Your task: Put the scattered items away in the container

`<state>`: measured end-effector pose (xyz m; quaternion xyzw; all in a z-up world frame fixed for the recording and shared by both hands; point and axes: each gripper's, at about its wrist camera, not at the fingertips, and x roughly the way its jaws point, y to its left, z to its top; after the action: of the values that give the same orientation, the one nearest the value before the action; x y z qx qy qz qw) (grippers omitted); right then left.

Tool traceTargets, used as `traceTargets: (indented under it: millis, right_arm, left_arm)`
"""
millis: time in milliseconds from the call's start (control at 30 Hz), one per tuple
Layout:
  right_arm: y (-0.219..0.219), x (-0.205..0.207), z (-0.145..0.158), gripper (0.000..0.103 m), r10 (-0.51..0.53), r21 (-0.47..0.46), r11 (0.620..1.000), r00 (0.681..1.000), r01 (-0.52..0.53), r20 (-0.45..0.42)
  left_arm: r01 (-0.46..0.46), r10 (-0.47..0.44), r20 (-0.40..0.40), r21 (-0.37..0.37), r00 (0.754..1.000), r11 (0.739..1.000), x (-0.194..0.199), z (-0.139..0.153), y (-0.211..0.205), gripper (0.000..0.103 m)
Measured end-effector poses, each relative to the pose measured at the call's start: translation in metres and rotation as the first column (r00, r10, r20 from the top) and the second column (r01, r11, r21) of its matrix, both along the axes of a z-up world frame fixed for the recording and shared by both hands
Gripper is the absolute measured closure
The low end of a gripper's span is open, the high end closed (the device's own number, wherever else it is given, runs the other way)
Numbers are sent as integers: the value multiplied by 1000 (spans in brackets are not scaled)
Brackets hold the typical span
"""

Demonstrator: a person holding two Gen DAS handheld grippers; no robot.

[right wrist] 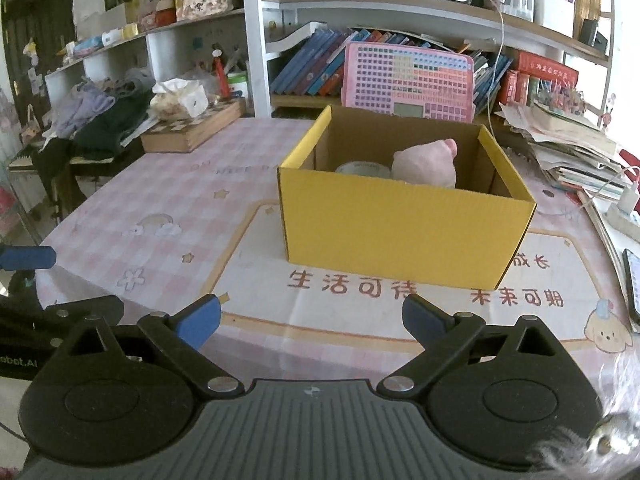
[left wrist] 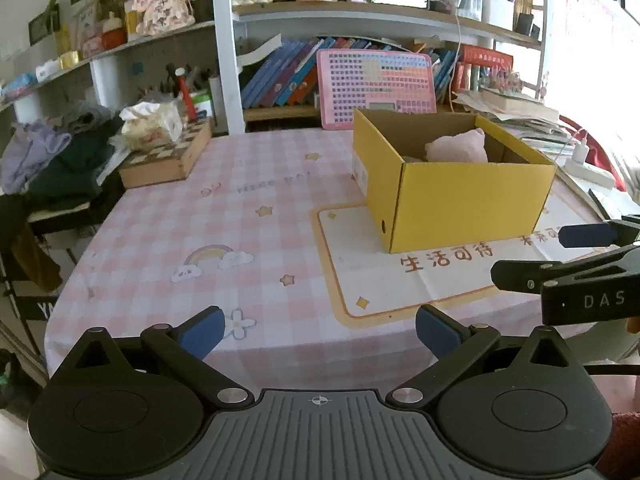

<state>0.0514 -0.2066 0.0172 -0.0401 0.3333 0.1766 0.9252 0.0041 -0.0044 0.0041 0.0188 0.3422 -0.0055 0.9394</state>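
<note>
A yellow cardboard box (right wrist: 404,232) stands open on the pink checked tablecloth (right wrist: 160,200); it also shows in the left wrist view (left wrist: 468,208). Inside it lie a pink plush toy (right wrist: 426,164) and a roll of tape (right wrist: 362,168); the plush also shows in the left wrist view (left wrist: 458,148). My right gripper (right wrist: 310,322) is open and empty, near the table's front edge, in front of the box. My left gripper (left wrist: 320,334) is open and empty, to the left of the box. The right gripper's fingers (left wrist: 584,236) show at the right edge of the left wrist view.
A wooden box with a tissue pack (left wrist: 160,152) and a pile of clothes (left wrist: 52,160) sit at the back left. A pink keyboard toy (right wrist: 408,80) leans on the bookshelf behind the box. Stacked papers (right wrist: 568,148) and a phone (right wrist: 634,280) lie on the right.
</note>
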Motion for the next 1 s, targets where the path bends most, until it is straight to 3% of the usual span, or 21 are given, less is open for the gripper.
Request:
traceTargets:
  millis: [1000]
  right_arm:
    - [13,2,-5,3,9,-29,1000,999,-10,-34]
  left_arm:
    - [39,-39,-21,-27,999,999,5,-3,7,0]
